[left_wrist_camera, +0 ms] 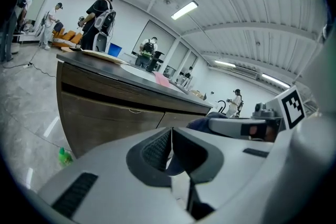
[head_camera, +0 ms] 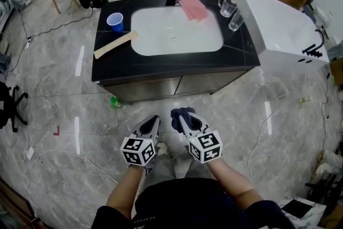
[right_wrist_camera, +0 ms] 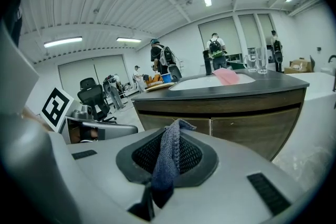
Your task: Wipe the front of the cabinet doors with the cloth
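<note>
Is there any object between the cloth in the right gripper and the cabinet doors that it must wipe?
Nothing visible does. The right gripper is shut on the cloth, and only bare floor lies between it and the cabinet doors. A green bottle stands by the cabinet's left corner, aside from the path.

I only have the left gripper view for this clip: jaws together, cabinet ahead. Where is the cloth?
Observer: The right gripper is shut on the cloth, a blue-grey knit strip pinched between its jaws.
Operator: Is it on the cabinet doors yet?
Observer: No. In the head view the cloth hangs over the floor, short of the cabinet doors.
Operator: Anything near the counter's right end?
Observer: Two clear glasses stand there, beside the basin.
</note>
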The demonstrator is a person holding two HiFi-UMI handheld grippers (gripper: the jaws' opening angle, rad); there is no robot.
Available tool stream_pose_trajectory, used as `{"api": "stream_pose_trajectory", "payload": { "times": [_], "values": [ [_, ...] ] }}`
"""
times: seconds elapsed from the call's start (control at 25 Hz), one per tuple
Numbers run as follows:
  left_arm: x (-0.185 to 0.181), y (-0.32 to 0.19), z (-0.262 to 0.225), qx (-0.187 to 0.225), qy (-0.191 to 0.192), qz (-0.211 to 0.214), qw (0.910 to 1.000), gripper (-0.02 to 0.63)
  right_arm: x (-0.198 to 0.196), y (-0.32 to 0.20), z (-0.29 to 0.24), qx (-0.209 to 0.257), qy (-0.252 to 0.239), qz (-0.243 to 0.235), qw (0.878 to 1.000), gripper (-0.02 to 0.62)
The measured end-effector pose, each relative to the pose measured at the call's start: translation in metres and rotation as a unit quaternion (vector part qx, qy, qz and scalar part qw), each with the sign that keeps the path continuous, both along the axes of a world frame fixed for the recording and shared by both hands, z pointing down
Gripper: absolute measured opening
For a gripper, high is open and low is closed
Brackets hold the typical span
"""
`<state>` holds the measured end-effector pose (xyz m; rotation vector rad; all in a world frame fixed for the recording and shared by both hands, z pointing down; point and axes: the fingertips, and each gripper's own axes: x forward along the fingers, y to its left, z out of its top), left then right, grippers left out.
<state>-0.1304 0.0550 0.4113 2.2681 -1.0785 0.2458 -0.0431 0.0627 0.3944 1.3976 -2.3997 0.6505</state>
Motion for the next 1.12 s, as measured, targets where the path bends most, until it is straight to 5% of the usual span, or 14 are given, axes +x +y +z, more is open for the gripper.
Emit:
{"api": "stream_pose_trajectory", "payload": {
  "times": [0.44, 1.12],
  "values": [
    [0.063, -0.017, 0.015, -0.008, -0.026, -0.044, 0.9987, 0.014, 0.057, -0.027, 0.02, -0.001, -0.015, -0.051, 0.999, 0.052],
    [0.101, -0.071, 0.061, -0.022, -0.027, -0.083, 0.9959, 0.014, 0.092, -0.117, 0.076, -0.006, -0.032, -0.049, 0.998, 0.051]
  ]
}}
